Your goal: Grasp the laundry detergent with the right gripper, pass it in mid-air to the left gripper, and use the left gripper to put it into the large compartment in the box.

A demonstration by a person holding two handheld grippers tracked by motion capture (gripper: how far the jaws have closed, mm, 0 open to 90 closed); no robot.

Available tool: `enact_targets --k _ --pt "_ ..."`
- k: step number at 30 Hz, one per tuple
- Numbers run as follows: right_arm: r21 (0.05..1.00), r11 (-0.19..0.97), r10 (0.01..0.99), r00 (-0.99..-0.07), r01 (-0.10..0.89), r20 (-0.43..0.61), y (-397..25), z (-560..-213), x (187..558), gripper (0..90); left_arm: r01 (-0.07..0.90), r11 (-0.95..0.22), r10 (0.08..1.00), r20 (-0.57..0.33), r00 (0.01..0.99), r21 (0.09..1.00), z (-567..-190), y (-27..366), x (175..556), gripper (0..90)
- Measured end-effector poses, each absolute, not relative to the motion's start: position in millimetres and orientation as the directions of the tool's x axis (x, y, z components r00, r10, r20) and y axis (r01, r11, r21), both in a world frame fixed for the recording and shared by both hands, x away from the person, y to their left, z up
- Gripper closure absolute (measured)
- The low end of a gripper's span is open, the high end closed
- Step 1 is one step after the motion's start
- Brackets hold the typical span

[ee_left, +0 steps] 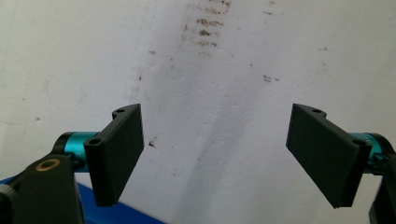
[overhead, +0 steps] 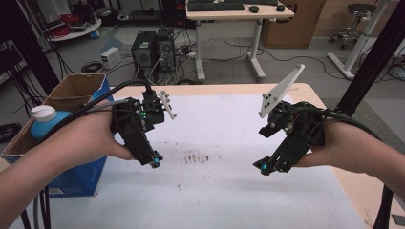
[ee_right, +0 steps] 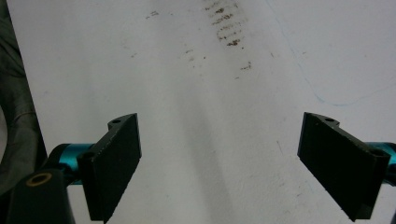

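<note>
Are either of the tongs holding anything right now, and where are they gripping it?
Nothing is held. The left tongs and right tongs both stand open above the white sheet, with nothing between the jaws.

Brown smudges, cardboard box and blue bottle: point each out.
brown smudges [overhead: 196, 157], high view, middle of the streaked patch on the white sheet.
cardboard box [overhead: 79, 88], high view, inner wall of the open top.
blue bottle [overhead: 44, 120], high view, shoulder under its white cap.

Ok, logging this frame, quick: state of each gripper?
Left gripper: open, holding nothing.
Right gripper: open, holding nothing.
</note>
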State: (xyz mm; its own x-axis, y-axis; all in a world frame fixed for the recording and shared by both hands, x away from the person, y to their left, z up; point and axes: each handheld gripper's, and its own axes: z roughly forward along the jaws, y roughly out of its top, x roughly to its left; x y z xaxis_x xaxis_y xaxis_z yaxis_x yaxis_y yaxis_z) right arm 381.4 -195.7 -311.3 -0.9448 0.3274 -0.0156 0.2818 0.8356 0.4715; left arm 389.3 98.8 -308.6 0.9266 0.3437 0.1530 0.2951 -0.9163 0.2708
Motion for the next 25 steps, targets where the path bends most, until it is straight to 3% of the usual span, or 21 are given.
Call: enact_targets --k 25 --pt "0.476 0.834 0.327 -0.945 0.279 -0.020 -194.9 -311.9 381.4 12.7 0.315 -0.906 0.367 0.154 0.917 0.281 -306.6 102.1 390.4 19.2"
